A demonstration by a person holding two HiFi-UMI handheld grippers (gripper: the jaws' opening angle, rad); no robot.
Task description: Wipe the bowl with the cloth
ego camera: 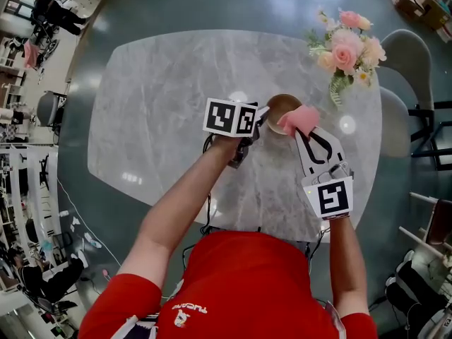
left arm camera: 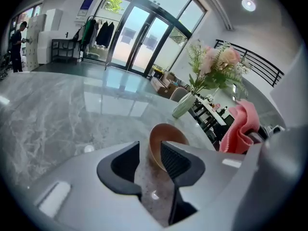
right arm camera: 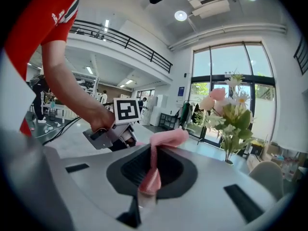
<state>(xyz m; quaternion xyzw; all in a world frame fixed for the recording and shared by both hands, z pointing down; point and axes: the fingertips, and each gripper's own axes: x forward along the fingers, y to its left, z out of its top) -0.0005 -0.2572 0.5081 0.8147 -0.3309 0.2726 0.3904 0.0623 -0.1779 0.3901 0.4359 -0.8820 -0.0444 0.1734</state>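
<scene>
Bowl [ego camera: 283, 106] rests on the marble counter [ego camera: 155, 119], directly ahead of both grippers and between their tips. Left gripper [ego camera: 260, 116] stands at its left side with jaws apart, the near rim showing in the gap, pads apparently not pressing it. Right gripper [ego camera: 305, 134] is clamped on the pink cloth [ego camera: 298, 117], which hangs just at the bowl's right rim; the wipe, I judge, calls for carrying the cloth leftward into the bowl.

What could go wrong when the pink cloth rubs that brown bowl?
The left gripper is open, not holding the bowl, so wiping might slide it across the smooth table. The right gripper pinches only part of the cloth, so it may slip out. The flower vase nearby could get bumped.
</scene>
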